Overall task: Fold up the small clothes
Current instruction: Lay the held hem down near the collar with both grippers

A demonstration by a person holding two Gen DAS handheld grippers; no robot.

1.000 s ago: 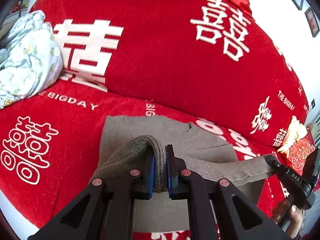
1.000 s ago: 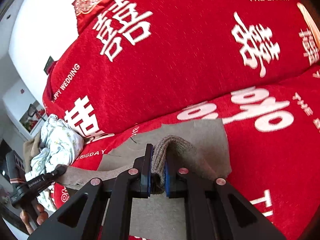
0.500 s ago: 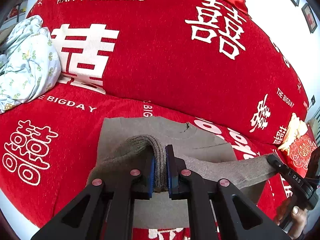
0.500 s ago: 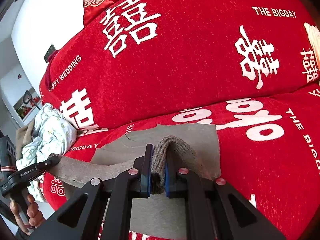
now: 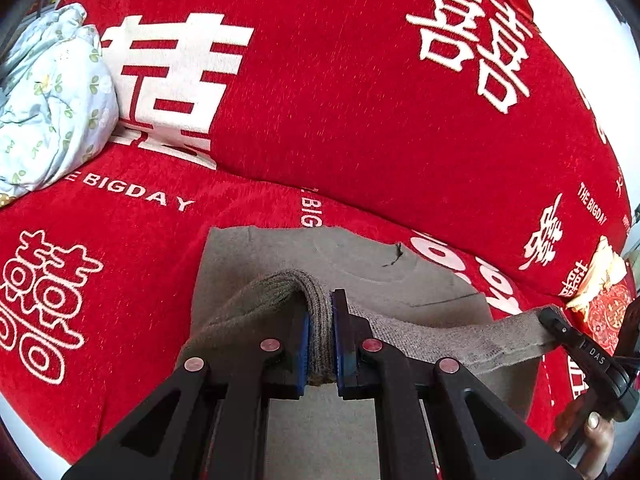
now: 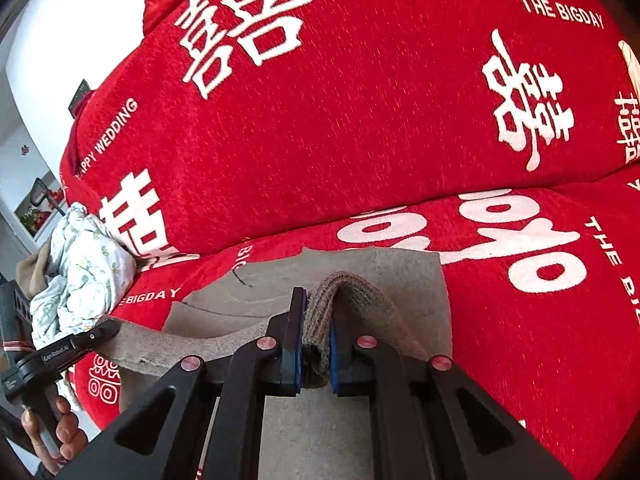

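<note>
- A grey-brown knit garment (image 5: 344,264) lies flat on a red sofa cover (image 5: 360,120), its near edge lifted.
- Left tongs (image 5: 320,336) pinch one ribbed corner; right tongs (image 6: 314,344) pinch the other.
- At ten o'clock, crumpled pale floral cloth (image 5: 52,96), possibly bedding.

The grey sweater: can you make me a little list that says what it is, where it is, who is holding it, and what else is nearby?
thing: grey knit sweater
where: lying on the red sofa cover, near edge lifted
left tool: shut on the ribbed edge
right tool: shut on the ribbed edge, further along
between the tools: the edge is stretched like a band
nearby: crumpled flowery cloth at the sofa's end
fold: not finished yet
</note>
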